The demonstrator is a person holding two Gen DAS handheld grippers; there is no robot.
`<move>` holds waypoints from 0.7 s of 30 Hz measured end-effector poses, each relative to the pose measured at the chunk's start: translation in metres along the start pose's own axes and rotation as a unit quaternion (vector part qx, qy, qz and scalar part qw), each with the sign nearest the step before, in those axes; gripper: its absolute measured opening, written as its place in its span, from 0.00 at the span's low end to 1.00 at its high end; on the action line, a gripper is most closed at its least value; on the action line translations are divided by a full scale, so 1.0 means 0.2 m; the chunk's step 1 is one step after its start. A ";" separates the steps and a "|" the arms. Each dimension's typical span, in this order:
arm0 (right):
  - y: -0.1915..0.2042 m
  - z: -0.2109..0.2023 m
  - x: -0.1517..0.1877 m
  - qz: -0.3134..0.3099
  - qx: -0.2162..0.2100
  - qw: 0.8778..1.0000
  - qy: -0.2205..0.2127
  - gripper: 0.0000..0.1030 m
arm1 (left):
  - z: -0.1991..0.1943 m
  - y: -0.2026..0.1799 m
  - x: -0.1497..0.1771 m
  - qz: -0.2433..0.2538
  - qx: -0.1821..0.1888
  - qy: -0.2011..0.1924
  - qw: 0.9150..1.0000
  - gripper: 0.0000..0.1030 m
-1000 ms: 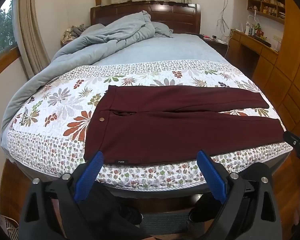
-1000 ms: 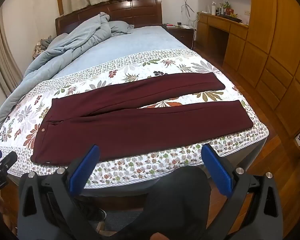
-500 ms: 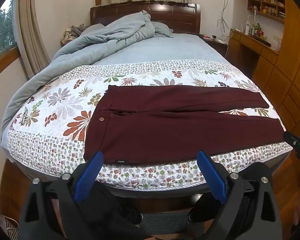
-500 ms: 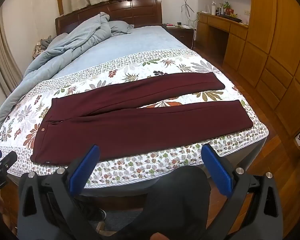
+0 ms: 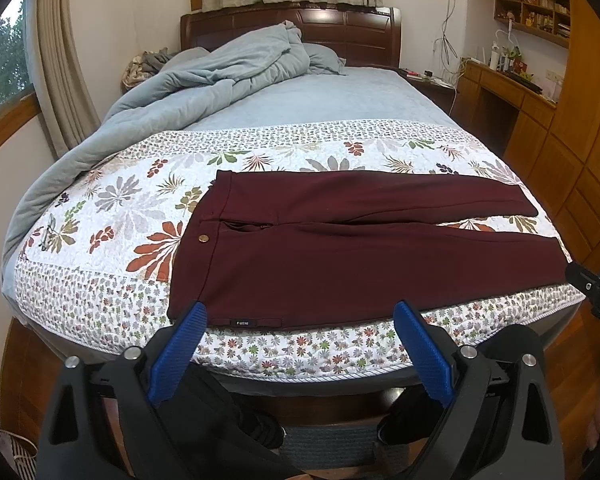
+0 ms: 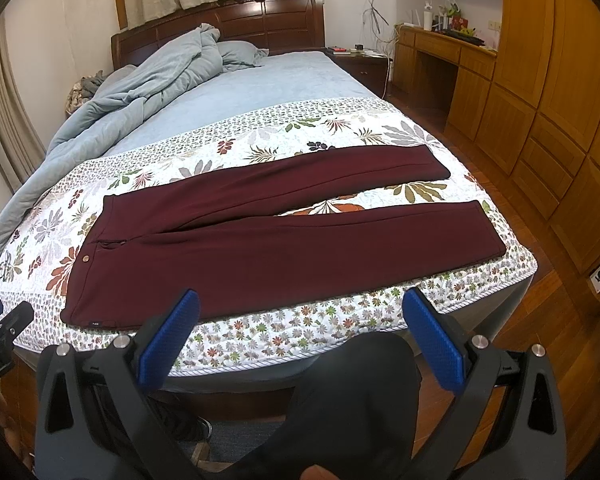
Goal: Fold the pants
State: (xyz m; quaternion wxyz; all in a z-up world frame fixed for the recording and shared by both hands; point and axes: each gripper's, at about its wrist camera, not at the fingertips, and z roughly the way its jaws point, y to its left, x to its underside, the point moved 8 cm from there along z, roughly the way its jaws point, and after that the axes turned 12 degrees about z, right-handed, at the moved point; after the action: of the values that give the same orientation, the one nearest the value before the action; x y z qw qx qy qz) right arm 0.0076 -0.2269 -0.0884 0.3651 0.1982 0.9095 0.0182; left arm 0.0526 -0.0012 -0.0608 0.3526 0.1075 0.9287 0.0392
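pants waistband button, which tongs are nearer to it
Left. The left tongs hang off the bed's near edge close to the button; the right tongs are farther along, toward the legs.

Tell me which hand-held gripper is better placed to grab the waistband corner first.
Left. The left hand-held gripper is open and hovers just short of the pants' near waistband corner; the right hand-held gripper faces mid-leg, farther toward the cuffs.
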 end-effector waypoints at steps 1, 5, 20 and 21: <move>0.01 0.00 -0.01 0.000 0.000 1.000 0.000 0.98 | 0.00 0.01 0.00 0.000 0.000 0.000 1.000 0.92; 0.02 0.00 0.00 0.000 -0.001 1.000 0.000 0.98 | 0.00 0.01 0.00 0.001 0.001 -0.001 1.000 0.92; 0.04 -0.01 -0.03 -0.004 0.003 1.000 -0.001 0.98 | -0.02 0.01 -0.02 0.000 0.000 -0.003 1.000 0.92; 0.04 -0.01 -0.03 -0.004 0.004 1.000 -0.001 0.98 | -0.02 0.01 -0.02 0.000 -0.001 -0.003 1.000 0.92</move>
State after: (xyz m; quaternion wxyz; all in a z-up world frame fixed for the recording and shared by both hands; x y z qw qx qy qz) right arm 0.0131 -0.2211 -0.0817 0.3652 0.1962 0.9099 0.0133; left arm 0.0529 -0.0009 -0.0553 0.3554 0.1072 0.9277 0.0394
